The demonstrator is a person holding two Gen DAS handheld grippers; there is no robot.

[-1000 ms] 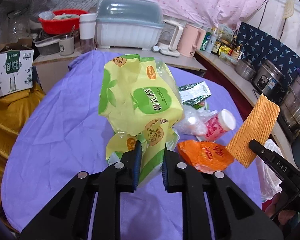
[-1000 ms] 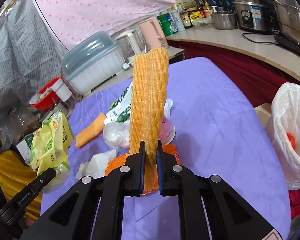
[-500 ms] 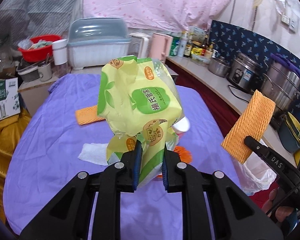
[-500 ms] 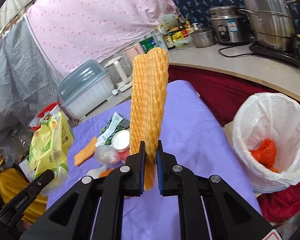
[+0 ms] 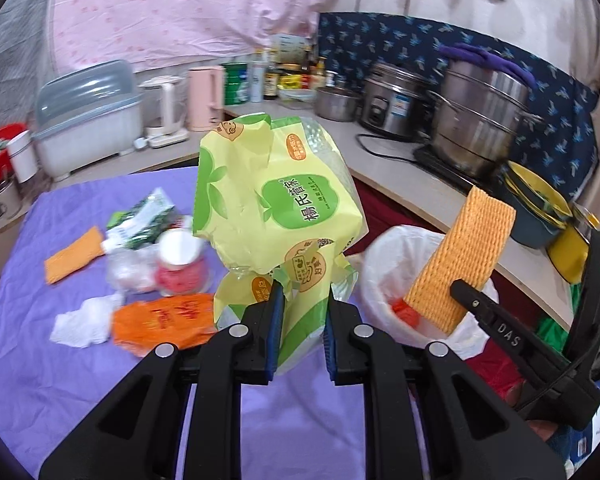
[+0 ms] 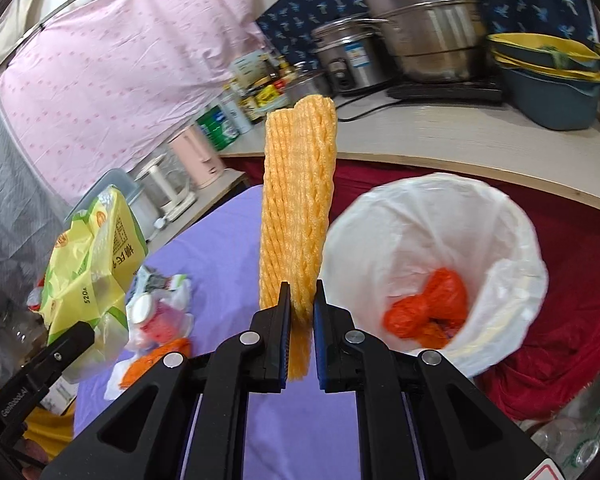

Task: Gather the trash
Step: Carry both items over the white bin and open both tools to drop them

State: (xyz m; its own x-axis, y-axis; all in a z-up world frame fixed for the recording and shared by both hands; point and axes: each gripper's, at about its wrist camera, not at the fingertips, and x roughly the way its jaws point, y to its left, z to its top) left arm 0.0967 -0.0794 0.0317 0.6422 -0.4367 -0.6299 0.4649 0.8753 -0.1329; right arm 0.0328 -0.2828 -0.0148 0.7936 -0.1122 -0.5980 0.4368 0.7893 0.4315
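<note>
The left gripper (image 5: 301,322) is clamped on the lower end of a crumpled yellow-green plastic food bag (image 5: 276,204), held up above the purple tablecloth (image 5: 80,380). The right gripper (image 6: 300,320) pinches a long orange foam fruit net (image 6: 296,208), which stands upright between its blue pads, just beside the white-lined trash bin (image 6: 512,248). The bin sits off the table edge, with crumpled orange plastic (image 6: 424,308) lying inside it. On the cloth lie a flat orange wrapper (image 5: 164,320), a white crumpled tissue (image 5: 80,320), a pink cup with a white lid (image 5: 180,264), a green-and-white packet (image 5: 140,220) and a second orange foam piece (image 5: 74,254).
</note>
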